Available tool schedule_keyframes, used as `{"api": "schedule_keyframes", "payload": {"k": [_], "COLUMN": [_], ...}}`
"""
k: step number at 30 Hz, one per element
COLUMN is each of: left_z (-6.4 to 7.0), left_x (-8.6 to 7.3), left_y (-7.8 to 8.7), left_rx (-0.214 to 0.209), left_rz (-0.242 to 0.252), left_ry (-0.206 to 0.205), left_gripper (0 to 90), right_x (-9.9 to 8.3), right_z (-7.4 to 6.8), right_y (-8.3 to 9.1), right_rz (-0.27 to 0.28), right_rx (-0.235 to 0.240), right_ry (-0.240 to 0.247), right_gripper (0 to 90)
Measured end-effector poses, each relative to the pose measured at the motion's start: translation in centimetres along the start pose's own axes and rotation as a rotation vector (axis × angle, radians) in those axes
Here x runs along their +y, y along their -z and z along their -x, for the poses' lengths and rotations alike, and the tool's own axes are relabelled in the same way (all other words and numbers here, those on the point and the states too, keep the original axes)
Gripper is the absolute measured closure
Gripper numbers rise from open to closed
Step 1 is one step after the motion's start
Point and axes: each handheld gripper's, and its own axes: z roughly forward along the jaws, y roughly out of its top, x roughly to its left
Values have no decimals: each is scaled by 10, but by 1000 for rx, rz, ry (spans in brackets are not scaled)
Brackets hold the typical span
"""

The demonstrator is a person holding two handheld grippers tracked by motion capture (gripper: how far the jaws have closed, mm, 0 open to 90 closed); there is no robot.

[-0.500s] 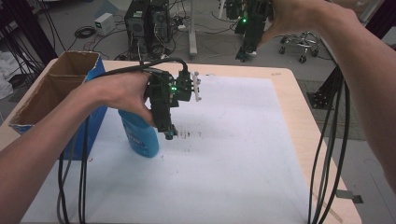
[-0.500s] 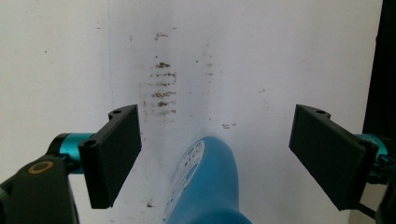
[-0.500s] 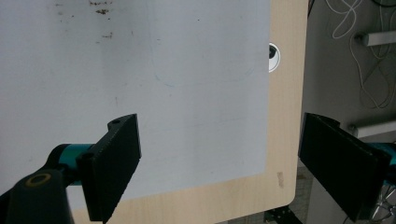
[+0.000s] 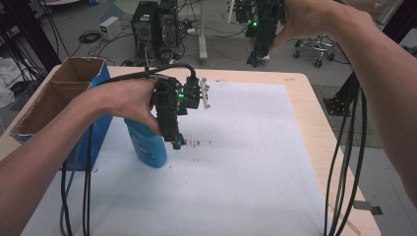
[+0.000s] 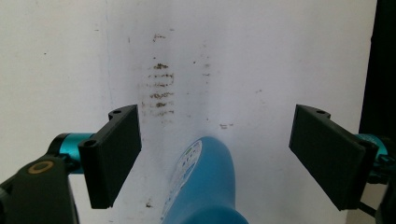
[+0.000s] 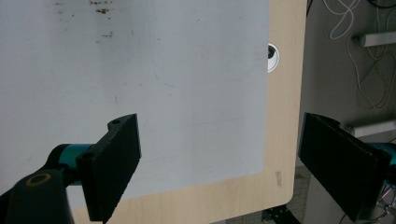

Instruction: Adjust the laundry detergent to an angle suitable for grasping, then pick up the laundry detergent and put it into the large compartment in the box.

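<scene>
Lab bench [image 4: 305, 98] w/ stained white sheet [image 4: 246, 172]: blue bottle [image 4: 147, 145] stands beside cardboard box [image 4: 59, 98], between wide-open jaws of left hand-held gripper [image 4: 176, 142]; right hand-held gripper [image 4: 255, 59] also released, raised over far edge.

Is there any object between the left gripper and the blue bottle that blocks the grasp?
Nothing visible does. In the left gripper view the blue bottle rises between the open jaws of the left gripper, with only bare white table cover around it.
</scene>
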Motion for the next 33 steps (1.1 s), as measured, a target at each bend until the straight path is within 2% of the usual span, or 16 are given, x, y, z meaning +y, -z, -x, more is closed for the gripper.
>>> {"api": "schedule_keyframes", "payload": {"k": [3, 10, 20, 33], "left_z": [3, 2, 3, 3], "left_x": [-1, -5, 4, -5], "left_y": [1, 8, 2, 8], "left_rx": [0, 1, -14, -30], "left_rz": [-10, 20, -2, 23], "left_ry": [5, 22, -8, -13], "left_gripper": [169, 169, 169, 169], "right_x": [0, 2, -3, -3], "right_z": [1, 1, -1, -3], "right_y": [0, -2, 1, 1], "right_rz": [5, -5, -15, -21], "right_rx": [1, -5, -11, -12], "right_ry": [7, 9, 3, 2], "right_gripper": [123, 123, 123, 123]}}
